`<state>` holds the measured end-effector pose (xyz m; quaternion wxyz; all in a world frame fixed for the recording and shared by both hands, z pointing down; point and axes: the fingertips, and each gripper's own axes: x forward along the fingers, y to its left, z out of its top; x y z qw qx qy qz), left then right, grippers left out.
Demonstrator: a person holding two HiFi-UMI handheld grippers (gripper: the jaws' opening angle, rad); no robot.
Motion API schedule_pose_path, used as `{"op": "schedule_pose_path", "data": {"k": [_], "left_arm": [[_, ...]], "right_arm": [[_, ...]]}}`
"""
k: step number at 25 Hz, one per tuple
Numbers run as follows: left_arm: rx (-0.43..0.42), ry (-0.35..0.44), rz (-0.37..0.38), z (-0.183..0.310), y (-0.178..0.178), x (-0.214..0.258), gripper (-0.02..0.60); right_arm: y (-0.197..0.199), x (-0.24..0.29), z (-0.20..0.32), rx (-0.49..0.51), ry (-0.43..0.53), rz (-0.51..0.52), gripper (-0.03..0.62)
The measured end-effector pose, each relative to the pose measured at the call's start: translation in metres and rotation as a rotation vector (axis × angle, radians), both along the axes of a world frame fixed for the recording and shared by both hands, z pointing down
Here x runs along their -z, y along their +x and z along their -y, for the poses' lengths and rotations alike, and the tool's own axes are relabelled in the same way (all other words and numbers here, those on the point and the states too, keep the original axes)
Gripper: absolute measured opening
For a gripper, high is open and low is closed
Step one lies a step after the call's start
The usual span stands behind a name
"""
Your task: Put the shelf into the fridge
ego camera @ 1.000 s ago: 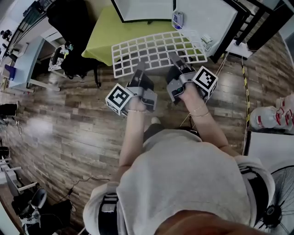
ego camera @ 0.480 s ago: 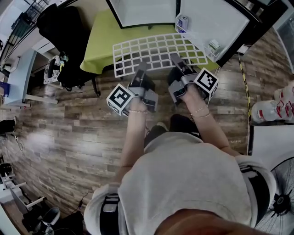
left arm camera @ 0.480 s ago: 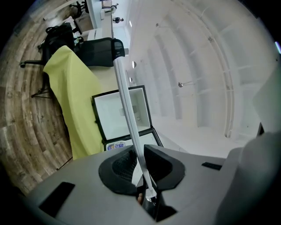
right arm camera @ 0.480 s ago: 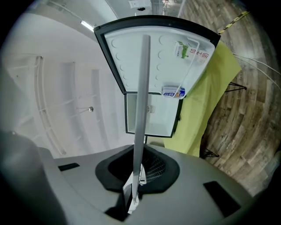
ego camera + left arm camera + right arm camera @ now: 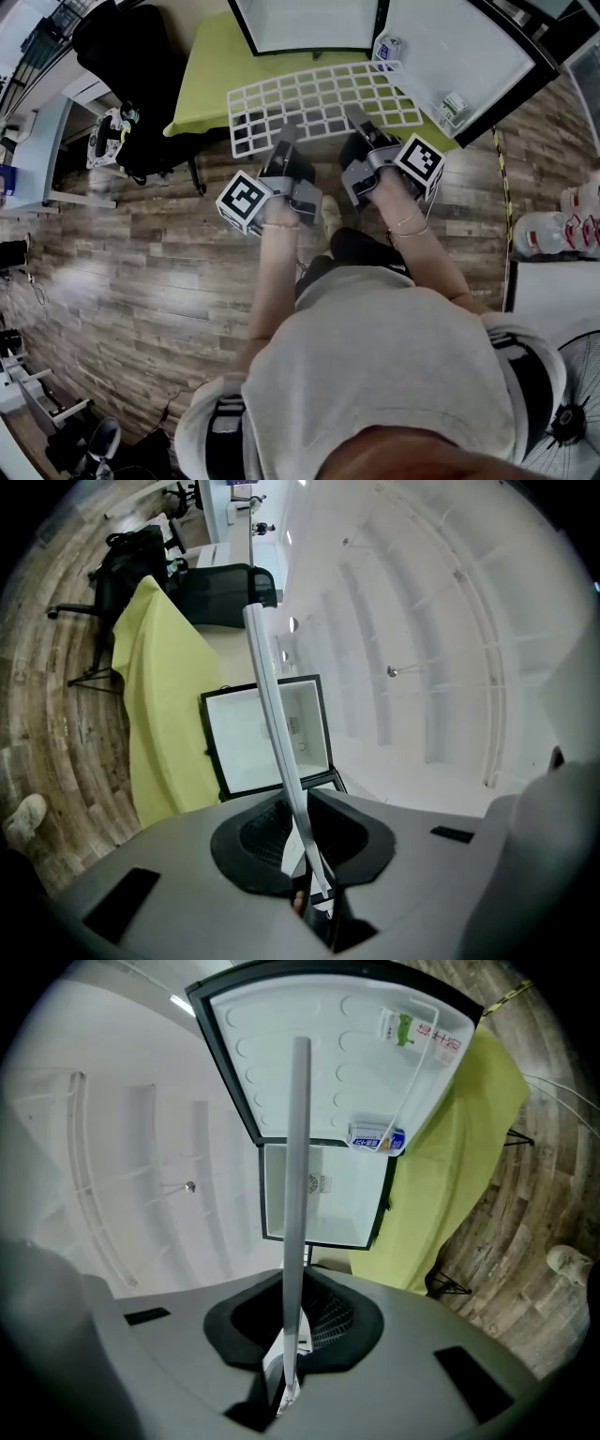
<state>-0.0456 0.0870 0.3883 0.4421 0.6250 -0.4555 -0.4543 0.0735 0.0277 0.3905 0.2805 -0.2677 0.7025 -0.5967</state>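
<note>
The white wire shelf [image 5: 314, 101] is held flat in the air in front of the open fridge [image 5: 305, 23]. My left gripper [image 5: 286, 142] is shut on the shelf's near edge at the left, and my right gripper [image 5: 354, 122] is shut on the same edge further right. In the left gripper view the shelf [image 5: 274, 714] shows edge-on as a thin white bar running from the jaws toward the fridge opening [image 5: 265, 738]. The right gripper view shows the shelf [image 5: 295, 1204] edge-on too, pointing at the fridge cavity [image 5: 323, 1194].
The fridge door [image 5: 459, 52] stands open to the right, with small cartons [image 5: 386, 47] in its racks. The fridge sits on a table with a yellow-green cloth [image 5: 202, 89]. A black chair [image 5: 131, 66] stands to the left, a fan [image 5: 572, 412] at lower right, on a wooden floor.
The view has shifted slightly; the shelf and both grippers sit a little closer to the fridge opening. Both grips are unchanged.
</note>
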Motion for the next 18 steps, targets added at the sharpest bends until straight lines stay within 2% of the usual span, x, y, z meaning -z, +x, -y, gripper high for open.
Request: {"op": "schedule_pose_path", "data": {"k": [5,10,13,18], "left_arm": [[0.022,0.001,0.026,0.030,-0.032,0.001,0.054],[0.043,-0.005,0.033,0.088,-0.067,0.014,0.054],[0.039,0.018,0.028,0.105,-0.074,0.019,0.054],[0.042,0.007,0.069,0.115,-0.077,0.008,0.055]], "right_arm": [[-0.030,-0.002,0.032,0.032,0.000,0.018,0.032],[-0.068,0.012,0.093,0.057,0.005,0.029,0.032],[-0.078,0.015,0.111,0.065,0.020,0.035,0.031],[-0.078,0.005,0.122,0.052,0.012,0.054,0.031]]}}
